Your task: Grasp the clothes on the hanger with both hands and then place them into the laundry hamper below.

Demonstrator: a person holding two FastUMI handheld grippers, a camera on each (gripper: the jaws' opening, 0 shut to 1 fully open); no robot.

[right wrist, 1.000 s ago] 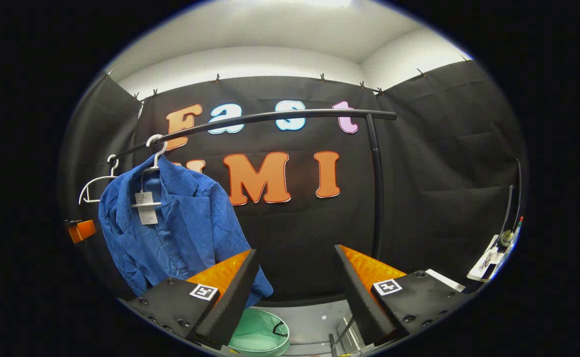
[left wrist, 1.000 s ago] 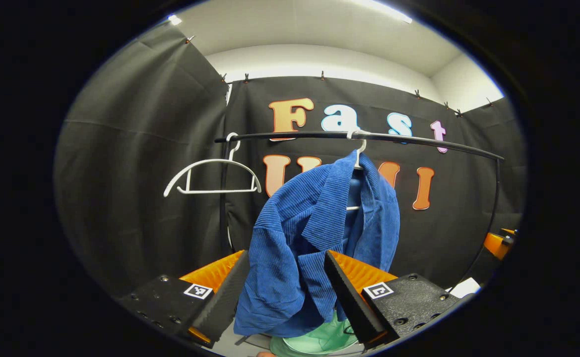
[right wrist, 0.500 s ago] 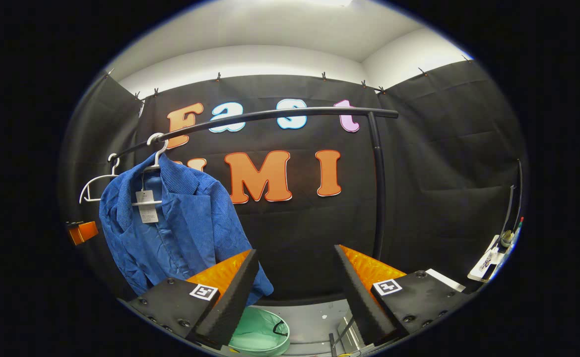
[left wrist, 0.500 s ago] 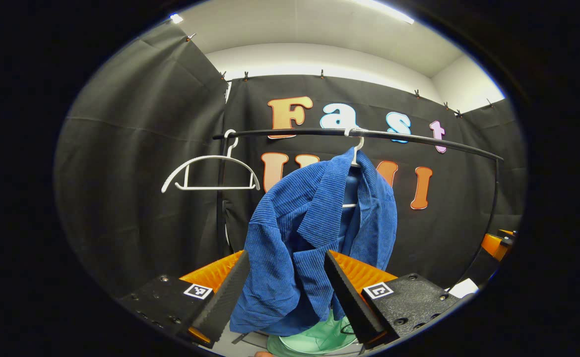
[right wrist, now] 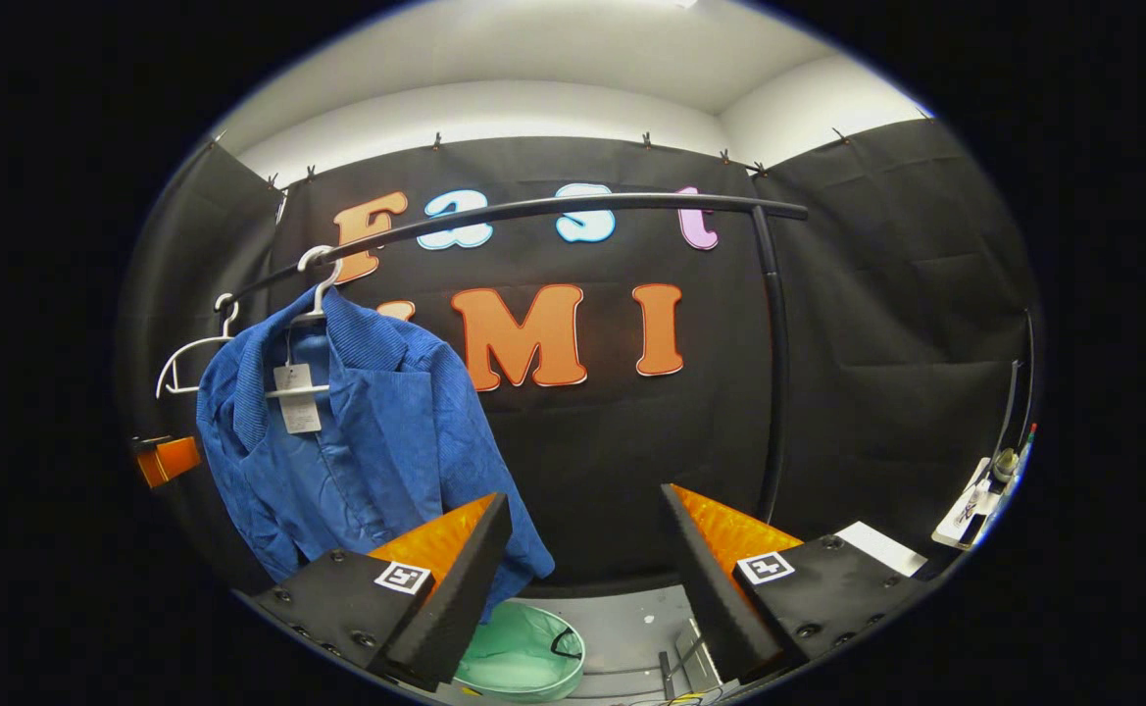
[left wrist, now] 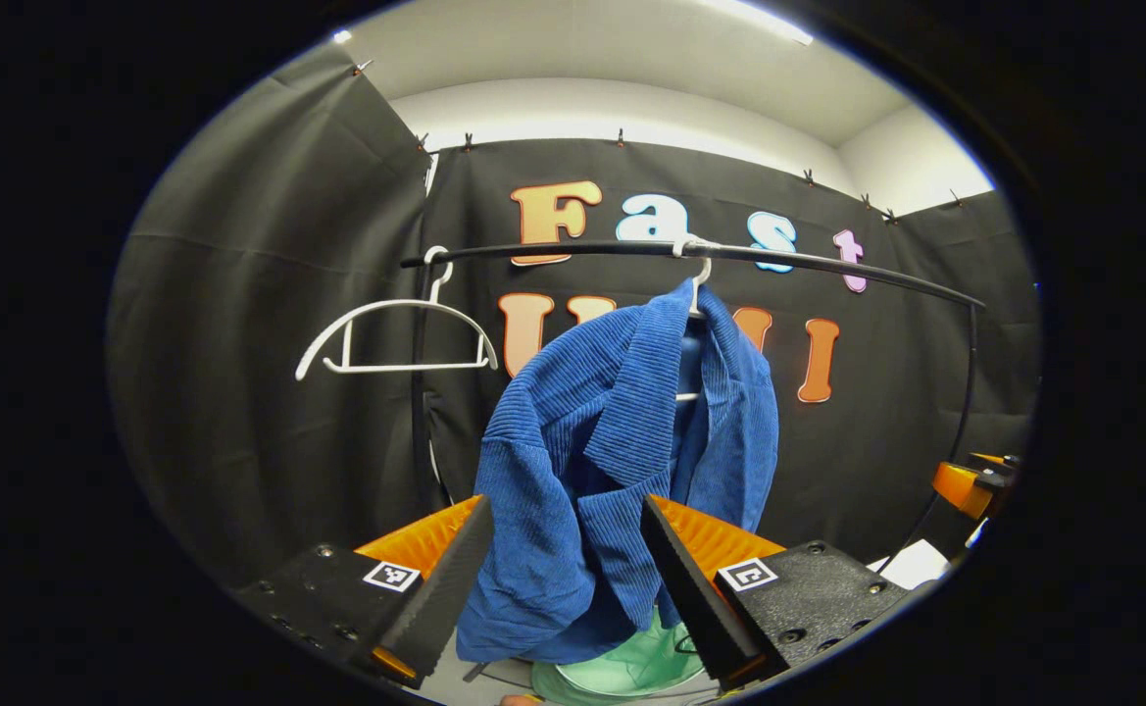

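Light comes from above: ceiling strip (left wrist: pixel 754 18) glares white at top of left gripper view, ceiling (right wrist: pixel 533 49) evenly bright in right gripper view. Black cloth walls soak light, stay dim, no glare. Jacket (left wrist: pixel 622 461) sharp, ribbing crisp; soft shadow in its folds. Rail (right wrist: pixel 553 211) bows from fisheye distortion. Far right edge items small, blurred. No motion blur.

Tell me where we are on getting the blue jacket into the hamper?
Done: nothing. The blue jacket hangs on its white hanger from the rail. In hand: the left gripper is open, lined up on the jacket; the right gripper is open, off to its side. Left: grasp with both, lift off, drop into the green hamper.
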